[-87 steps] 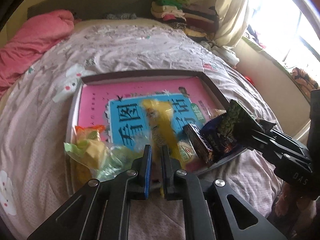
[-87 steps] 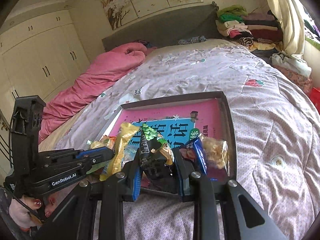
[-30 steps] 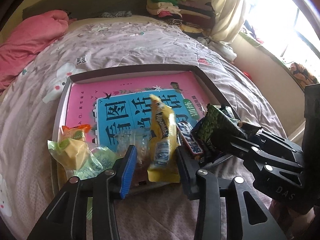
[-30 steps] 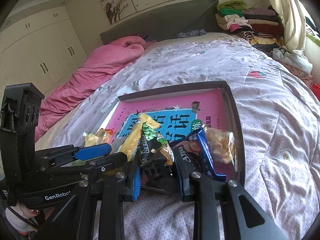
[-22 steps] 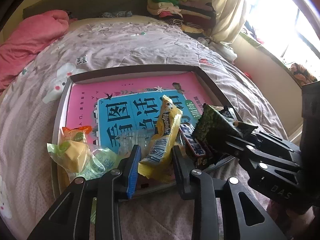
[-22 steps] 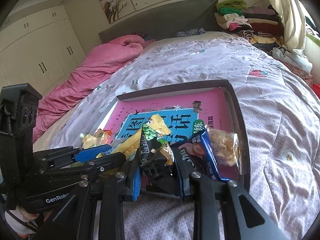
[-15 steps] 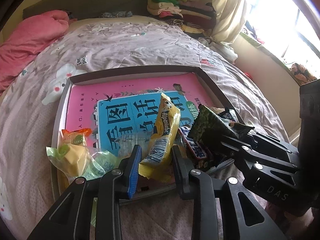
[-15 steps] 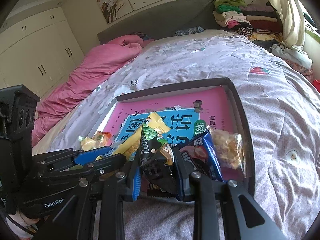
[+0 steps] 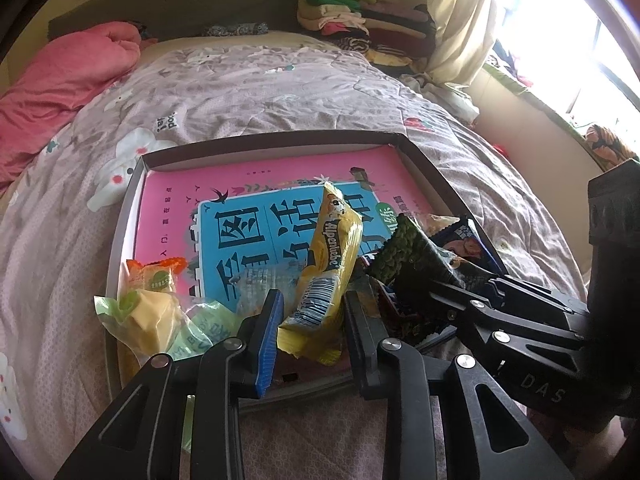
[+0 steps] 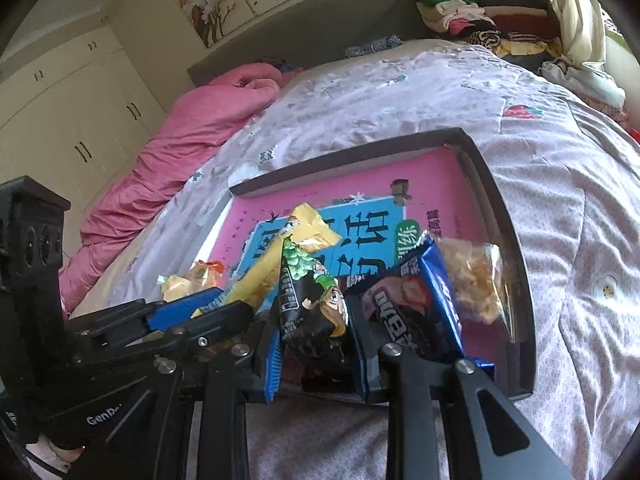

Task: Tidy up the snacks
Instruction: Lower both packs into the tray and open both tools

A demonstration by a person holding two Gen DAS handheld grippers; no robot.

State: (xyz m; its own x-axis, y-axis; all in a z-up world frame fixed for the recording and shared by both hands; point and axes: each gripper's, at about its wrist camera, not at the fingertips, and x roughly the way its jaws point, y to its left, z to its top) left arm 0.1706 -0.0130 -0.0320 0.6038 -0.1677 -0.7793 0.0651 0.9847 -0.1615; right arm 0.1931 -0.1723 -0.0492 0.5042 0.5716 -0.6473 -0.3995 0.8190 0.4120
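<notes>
Left gripper (image 9: 312, 316) clamps the yellow pack (image 9: 326, 268), right gripper (image 10: 316, 340) the dark pack (image 10: 312, 308); crowded together over the tray (image 10: 516, 248), either may snag or slip.

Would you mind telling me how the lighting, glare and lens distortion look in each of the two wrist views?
Left wrist view: the window at upper right is blown out to white; the tray's rim bows from the fisheye; the yellow packet reads sharp. Right wrist view: light is more even with no blown-out area, corners vignette to black, and the dark green packet is sharp.
</notes>
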